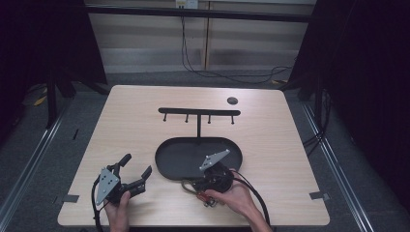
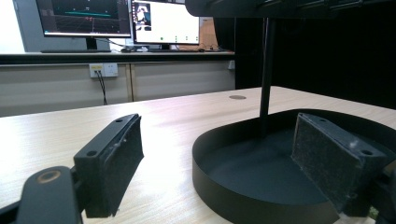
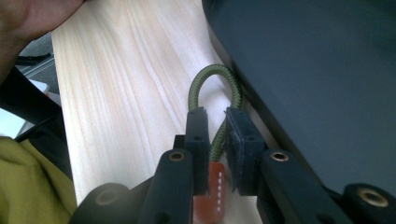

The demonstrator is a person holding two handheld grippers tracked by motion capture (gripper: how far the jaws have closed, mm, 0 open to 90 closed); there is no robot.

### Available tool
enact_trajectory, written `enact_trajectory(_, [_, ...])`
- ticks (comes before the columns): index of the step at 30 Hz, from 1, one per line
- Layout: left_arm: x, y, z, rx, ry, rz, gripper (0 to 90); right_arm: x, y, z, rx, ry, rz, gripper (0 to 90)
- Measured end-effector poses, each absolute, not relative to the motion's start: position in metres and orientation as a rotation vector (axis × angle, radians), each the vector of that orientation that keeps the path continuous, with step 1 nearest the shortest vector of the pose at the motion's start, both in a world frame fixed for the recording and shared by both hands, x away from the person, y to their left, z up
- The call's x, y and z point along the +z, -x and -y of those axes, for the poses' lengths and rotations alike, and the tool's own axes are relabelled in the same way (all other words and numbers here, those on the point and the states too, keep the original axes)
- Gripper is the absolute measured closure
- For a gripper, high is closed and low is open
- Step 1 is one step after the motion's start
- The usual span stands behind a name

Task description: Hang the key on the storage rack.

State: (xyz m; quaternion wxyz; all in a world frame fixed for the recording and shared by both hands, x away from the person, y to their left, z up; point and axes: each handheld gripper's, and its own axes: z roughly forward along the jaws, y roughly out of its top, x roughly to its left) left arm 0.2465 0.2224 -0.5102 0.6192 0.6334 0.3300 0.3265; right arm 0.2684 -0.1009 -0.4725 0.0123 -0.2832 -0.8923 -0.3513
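A loop of olive-green cord [image 3: 192, 91] with an orange-red tag [image 3: 215, 186] lies on the wooden table just outside the front rim of a black oval tray [image 3: 317, 70]. My right gripper [image 3: 215, 116] is shut on the cord just above the tag. In the high view the right gripper [image 1: 193, 186] sits at the tray's near edge, the cord loop [image 1: 185, 183] poking out to its left. My left gripper [image 1: 138, 163] rests at the table's front left, open and holding nothing. Its jaws frame the tray [image 2: 210, 186] in the left gripper view.
A black T-shaped stand [image 1: 199, 111] with several hooks rises from the back of the tray [image 1: 179, 157], and its post [image 2: 266, 70] shows in the left gripper view. A round dark grommet [image 1: 232, 100] sits at the table's far right. Monitors stand beyond the table.
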Motion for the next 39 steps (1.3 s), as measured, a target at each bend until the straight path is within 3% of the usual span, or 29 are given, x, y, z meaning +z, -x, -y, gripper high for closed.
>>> enact_trajectory(39, [-0.510,-0.246,-0.222,0.751,-1.457,-0.758,16.1,-0.470,-0.284,0.052,-0.551,0.765,2.998,79.2])
